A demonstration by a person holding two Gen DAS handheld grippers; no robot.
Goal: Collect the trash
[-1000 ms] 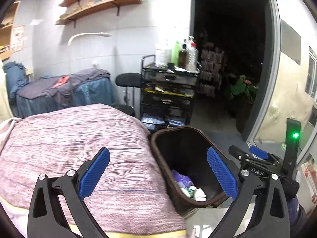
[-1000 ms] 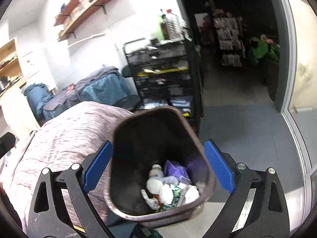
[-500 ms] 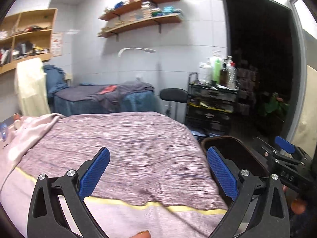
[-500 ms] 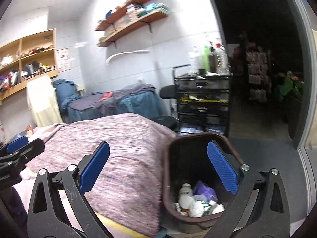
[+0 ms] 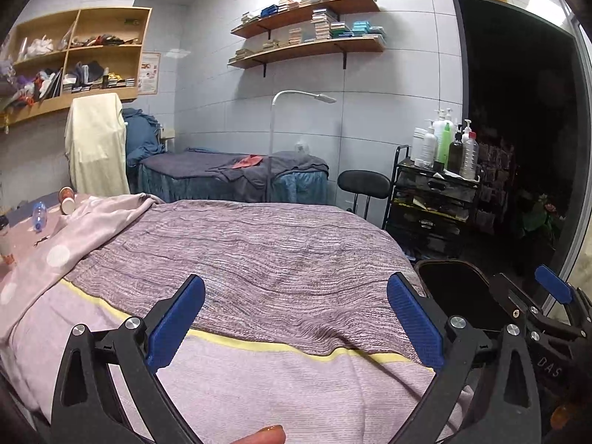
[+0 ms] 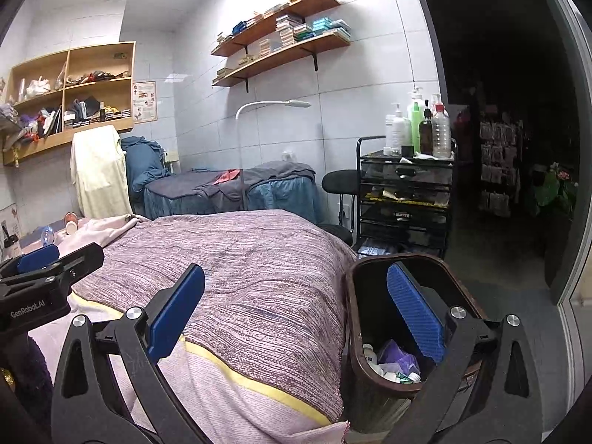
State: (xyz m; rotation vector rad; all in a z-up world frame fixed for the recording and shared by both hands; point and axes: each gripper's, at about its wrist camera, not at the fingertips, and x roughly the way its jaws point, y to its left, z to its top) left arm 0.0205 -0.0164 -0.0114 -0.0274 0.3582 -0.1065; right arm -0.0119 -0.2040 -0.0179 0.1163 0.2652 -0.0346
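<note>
The trash still to collect lies at the far left end of the bed: a clear plastic bottle (image 5: 38, 214) on its side, two paper cups (image 5: 66, 199) tipped over just beyond it, and what may be a third cup (image 5: 5, 238) at the left edge, too cut off to be sure. The brown trash bin (image 6: 409, 336) stands on the floor at the bed's near right corner, already holding a small bottle, purple wrapping and crumpled bits. Both my left gripper (image 5: 292, 318) and my right gripper (image 6: 294, 314) are spread wide with nothing between the pads, poised over the striped purple blanket (image 5: 259, 255). I judge I am between loads, heading for the next pick. That calls for reaching left and far across the bed, then closing on the bottle or a cup.
</note>
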